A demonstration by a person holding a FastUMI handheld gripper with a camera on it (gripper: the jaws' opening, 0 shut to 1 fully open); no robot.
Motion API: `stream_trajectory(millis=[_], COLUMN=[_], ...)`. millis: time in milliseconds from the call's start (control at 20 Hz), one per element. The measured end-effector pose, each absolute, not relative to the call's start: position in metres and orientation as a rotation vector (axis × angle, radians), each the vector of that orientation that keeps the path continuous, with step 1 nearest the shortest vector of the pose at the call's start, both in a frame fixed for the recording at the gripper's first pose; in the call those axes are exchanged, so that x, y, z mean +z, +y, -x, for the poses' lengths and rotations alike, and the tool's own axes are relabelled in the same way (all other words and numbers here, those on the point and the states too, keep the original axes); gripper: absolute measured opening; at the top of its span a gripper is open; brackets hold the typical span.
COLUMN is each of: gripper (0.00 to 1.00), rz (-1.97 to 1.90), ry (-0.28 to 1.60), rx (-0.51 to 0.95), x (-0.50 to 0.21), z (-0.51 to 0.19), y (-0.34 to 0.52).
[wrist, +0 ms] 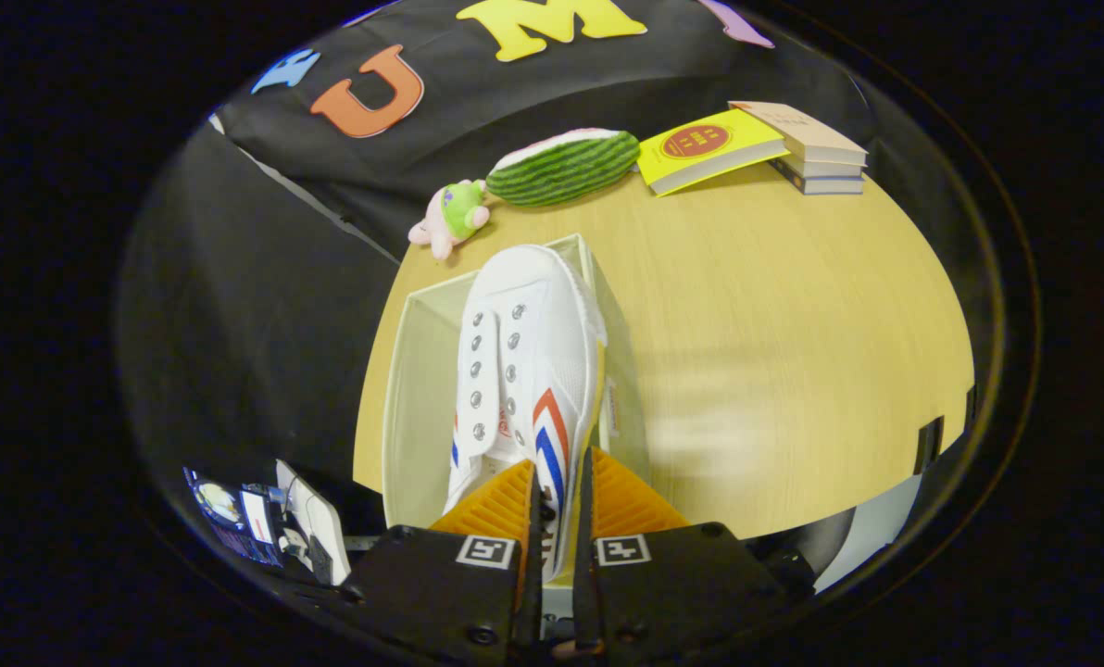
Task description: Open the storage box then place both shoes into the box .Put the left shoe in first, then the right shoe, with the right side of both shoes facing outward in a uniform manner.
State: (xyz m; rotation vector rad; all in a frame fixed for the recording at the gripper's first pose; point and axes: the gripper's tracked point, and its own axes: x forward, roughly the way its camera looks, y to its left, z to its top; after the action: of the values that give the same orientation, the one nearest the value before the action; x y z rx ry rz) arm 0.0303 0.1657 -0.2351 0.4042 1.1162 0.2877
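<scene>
Gripper [557, 505]: fingers drawn close, pinching the heel-side wall of the shoe between them; both fingers press on it, one inside the collar, one outside.
Shoe [524, 361]: white canvas, striped side panel, eyelets without laces. Held by its heel end; toe points straight away from the fingers.
Long axis: runs directly ahead of the gripper, in line with the fingers, toward the far wall of the box.
Which shoe: cannot tell left from right with confidence; no other shoe is visible inside the box, so my guess is this is the first one.
Box [404, 389]: clear, open-topped, on the table just ahead of and below the fingers. Its long side lies parallel to the shoe.
Shoe vs box: shoe sits over the right half of the box, toe near the far right corner. Whether the sole touches the floor of the box cannot be told.
Striped side: faces right, toward the nearer long wall of the box.
Table [793, 352]: wooden, bare to the right of the box.
Beyond the box: plush toy [450, 218], watermelon cushion [566, 167], yellow book [705, 148], stack of books [811, 148], all well apart from the shoe.
Step in hand (judgement): lowering the shoe into the box, release not yet made.
Next move calls for: keeping the axis parallel to the box walls, leaving the left half free for a second shoe.
</scene>
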Motion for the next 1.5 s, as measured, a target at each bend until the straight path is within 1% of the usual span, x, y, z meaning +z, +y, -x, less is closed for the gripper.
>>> stream_trajectory(millis=[50, 100, 200, 400, 550, 600, 700, 800, 900, 1150, 1250, 1300, 1500], gripper=[0.24, 0.33, 0.41, 0.42, 0.52, 0.6, 0.62, 0.63, 0.64, 0.66, 0.91, 1.0, 1.0], rz=[-0.389, -0.369, -0.375, -0.371, -0.34, -0.324, -0.306, -0.256, -0.163, -0.057, -0.039, -0.033, -0.061], ry=[1.106, 1.101, 1.084, 1.028, 0.951, 0.934, 0.91, 0.847, 0.732, 0.403, 0.304, 0.27, 0.125], rx=[0.3, 0.31, 0.329, 0.328, 0.331, 0.334, 0.326, 0.307, 0.284, 0.218, 0.195, 0.181, 0.123], x=[-0.234, -0.235, -0.23, -0.216, -0.204, -0.203, -0.197, -0.186, -0.169, -0.102, -0.104, -0.096, -0.066], z=[-0.03, -0.03, -0.03, -0.039, -0.044, -0.045, -0.041, -0.046, -0.054, -0.048, -0.058, -0.052, -0.028], y=[0.167, 0.168, 0.173, 0.167, 0.158, 0.155, 0.152, 0.144, 0.134, 0.11, 0.096, 0.091, 0.075])
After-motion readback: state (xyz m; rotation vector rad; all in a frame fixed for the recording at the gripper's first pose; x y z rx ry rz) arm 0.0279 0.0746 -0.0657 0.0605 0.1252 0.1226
